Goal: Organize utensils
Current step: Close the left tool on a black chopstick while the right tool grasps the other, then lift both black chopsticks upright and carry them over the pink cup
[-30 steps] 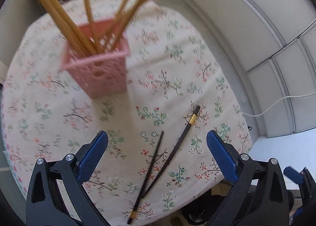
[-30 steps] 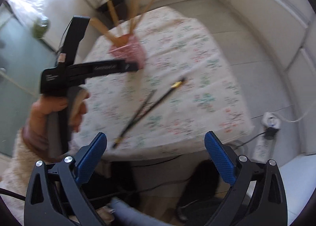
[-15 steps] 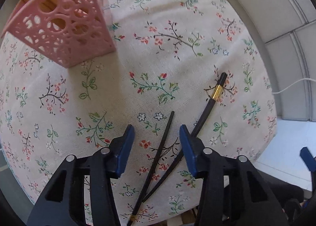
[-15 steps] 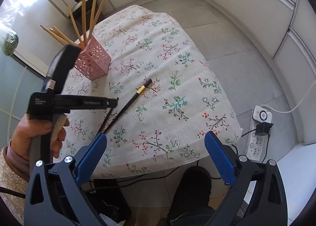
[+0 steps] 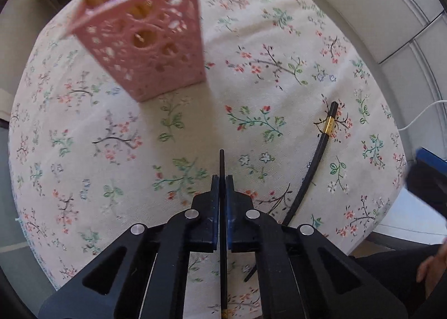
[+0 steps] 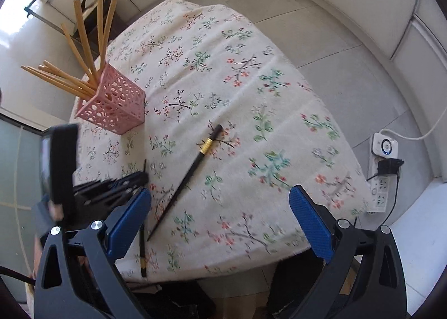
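My left gripper (image 5: 221, 178) is shut on a black chopstick (image 5: 221, 162) low over the floral tablecloth; its tip pokes out ahead of the pads. A second black chopstick (image 5: 315, 162) with a gold band lies on the cloth to the right; it also shows in the right wrist view (image 6: 190, 174). A pink lattice holder (image 5: 151, 48) with several bamboo chopsticks (image 6: 83, 40) stands at the far left of the table. My right gripper (image 6: 220, 207) is open and empty above the table's near edge. The left gripper (image 6: 111, 187) shows at its left.
The small table (image 6: 251, 73) with the floral cloth drops off at its near and right edges. A power strip (image 6: 384, 168) with a white cable lies on the tiled floor to the right. White cabinets line the walls.
My left gripper came down and closed on the left black chopstick, which now stands straight between the pads. The right gripper moved nearer the table and stayed open.
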Available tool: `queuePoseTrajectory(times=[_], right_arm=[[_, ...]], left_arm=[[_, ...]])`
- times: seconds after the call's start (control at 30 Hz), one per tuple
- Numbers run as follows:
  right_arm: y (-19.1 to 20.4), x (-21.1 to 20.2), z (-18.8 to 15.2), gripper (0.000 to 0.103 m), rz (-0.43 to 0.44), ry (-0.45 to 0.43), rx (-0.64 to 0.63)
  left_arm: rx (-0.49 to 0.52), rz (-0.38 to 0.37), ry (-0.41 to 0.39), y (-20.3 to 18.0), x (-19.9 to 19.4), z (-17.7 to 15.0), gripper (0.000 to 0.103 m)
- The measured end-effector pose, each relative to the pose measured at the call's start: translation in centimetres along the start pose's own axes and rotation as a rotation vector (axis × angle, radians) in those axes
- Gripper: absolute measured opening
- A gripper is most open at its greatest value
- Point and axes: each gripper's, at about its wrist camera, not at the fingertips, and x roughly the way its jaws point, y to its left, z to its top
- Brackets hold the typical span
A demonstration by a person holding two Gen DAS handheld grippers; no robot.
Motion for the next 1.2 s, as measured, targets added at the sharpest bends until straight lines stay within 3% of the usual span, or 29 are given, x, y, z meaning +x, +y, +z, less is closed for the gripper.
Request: queuePoseTrajectory(times=[0.23,0.47,0.53,0.63,0.7,0.73,0.87,1.2], right_arm=[[1.6,4.7,2.3,0.095,-0.018,0.064,0.080],[2.4,8.4,2.9,0.075,-0.053,0.168,0.106],[2.9,8.5,3.2,0.071,-0.081,0.144,0.095],[3.4,8.5,3.5,0.050,-0.109,0.113,0.098],[3.2,8.6,3.5,0.020,-0.107,0.104,0.111],[3.0,8.5,3.6,0.013,-0.099,0.104,0.118],[1.8,7.5,3.5,0.007,-0.036,0.076,0.159],[4.0,-2.3,1.2,0.007,0.077,-0.198,0.007]], left_arm=[[-0.024,-0.006,-0.142,2.4,-6.1,-1.3,0.003],[-0.069,-0.006,-0.270,4.6,-11.3,-0.7,0.003],[-0.072,0.005,-0.307,4.8,-12.4,-0.9,0.003],[-0.073,0.023,-0.346,5.1,-13.5,-1.4,0.003],[-0.076,0.026,-0.364,5.2,-13.9,-1.6,0.003],[-0.078,0.030,-0.371,5.2,-14.1,-1.6,0.003],[-0.087,0.033,-0.401,5.4,-15.0,-1.9,0.003],[-0.105,0.021,-0.482,6.1,-17.7,-3.3,0.003]])
